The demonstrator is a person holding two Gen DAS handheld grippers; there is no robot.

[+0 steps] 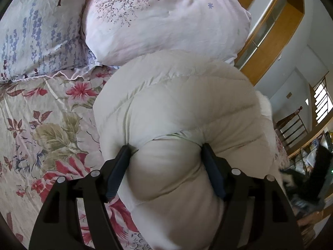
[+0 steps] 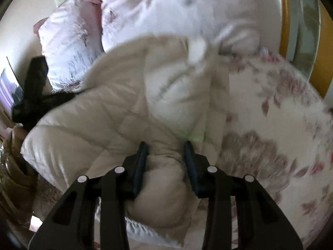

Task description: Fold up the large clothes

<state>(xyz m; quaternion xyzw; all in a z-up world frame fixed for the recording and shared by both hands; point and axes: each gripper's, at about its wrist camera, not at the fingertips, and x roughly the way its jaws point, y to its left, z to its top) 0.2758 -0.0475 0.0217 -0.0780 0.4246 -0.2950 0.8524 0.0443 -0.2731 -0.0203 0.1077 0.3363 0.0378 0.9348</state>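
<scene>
From the left wrist, the left gripper squeezes a fat roll of the puffy cream coat, its pads pressed into both sides. The coat lies on the flowery bedspread, just below a pink pillow and beside a blue-flowered pillow.

From the right wrist, the picture is blurry. The right gripper seems to pinch a bunched fold of the coat. The left gripper shows as a dark shape at the coat's far edge.
</scene>
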